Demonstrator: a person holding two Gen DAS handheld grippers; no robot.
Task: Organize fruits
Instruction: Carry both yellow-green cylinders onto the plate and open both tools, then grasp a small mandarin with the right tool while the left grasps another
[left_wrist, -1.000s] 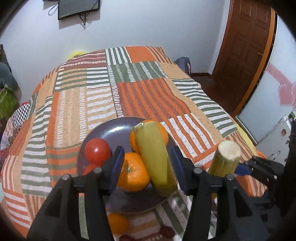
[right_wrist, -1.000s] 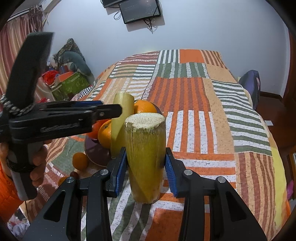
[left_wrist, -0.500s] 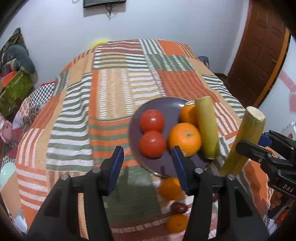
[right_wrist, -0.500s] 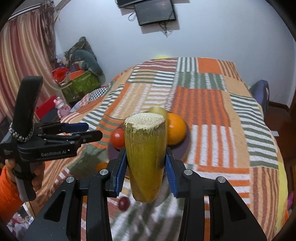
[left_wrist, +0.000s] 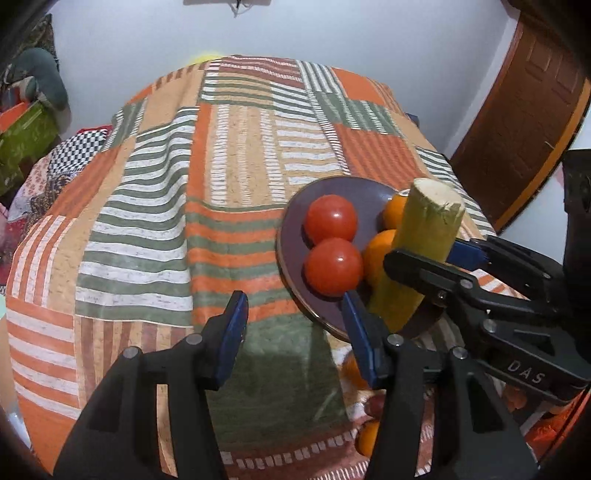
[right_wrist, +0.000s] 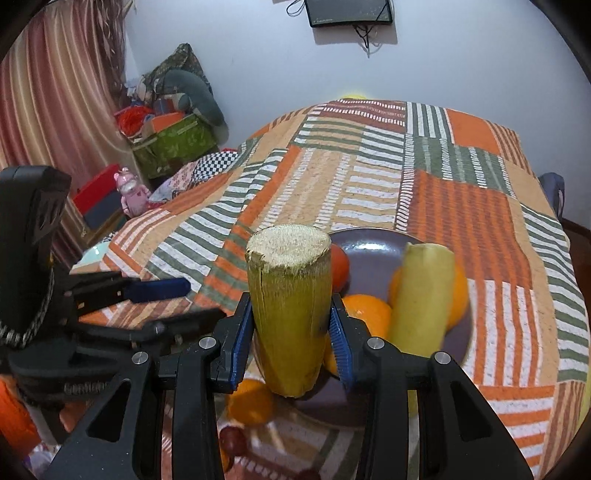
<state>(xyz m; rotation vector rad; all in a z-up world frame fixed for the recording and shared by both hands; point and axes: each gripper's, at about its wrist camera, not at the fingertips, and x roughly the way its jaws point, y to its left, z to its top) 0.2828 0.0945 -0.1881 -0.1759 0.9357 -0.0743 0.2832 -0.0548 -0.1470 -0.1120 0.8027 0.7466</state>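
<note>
My right gripper (right_wrist: 291, 332) is shut on a yellow-green sugarcane piece (right_wrist: 290, 295) and holds it upright over the near edge of the dark plate (right_wrist: 365, 243); it also shows in the left wrist view (left_wrist: 421, 240). The plate (left_wrist: 295, 218) holds two tomatoes (left_wrist: 332, 243), oranges (right_wrist: 369, 314) and a second sugarcane piece (right_wrist: 421, 295). My left gripper (left_wrist: 295, 332) is open and empty, just left of and in front of the plate. Loose oranges (right_wrist: 251, 402) and a small dark red fruit (right_wrist: 232, 439) lie on the bedspread near the plate.
The plate rests on a striped patchwork bedspread (left_wrist: 221, 166) covering a bed. A wooden door (left_wrist: 524, 129) is at the right. Boxes and clutter (right_wrist: 173, 140) stand by the curtain at the left. A screen (right_wrist: 347, 11) hangs on the wall.
My left gripper has swung left, away from the plate, and is empty. My right gripper has carried its sugarcane piece leftward over the plate's near edge.
</note>
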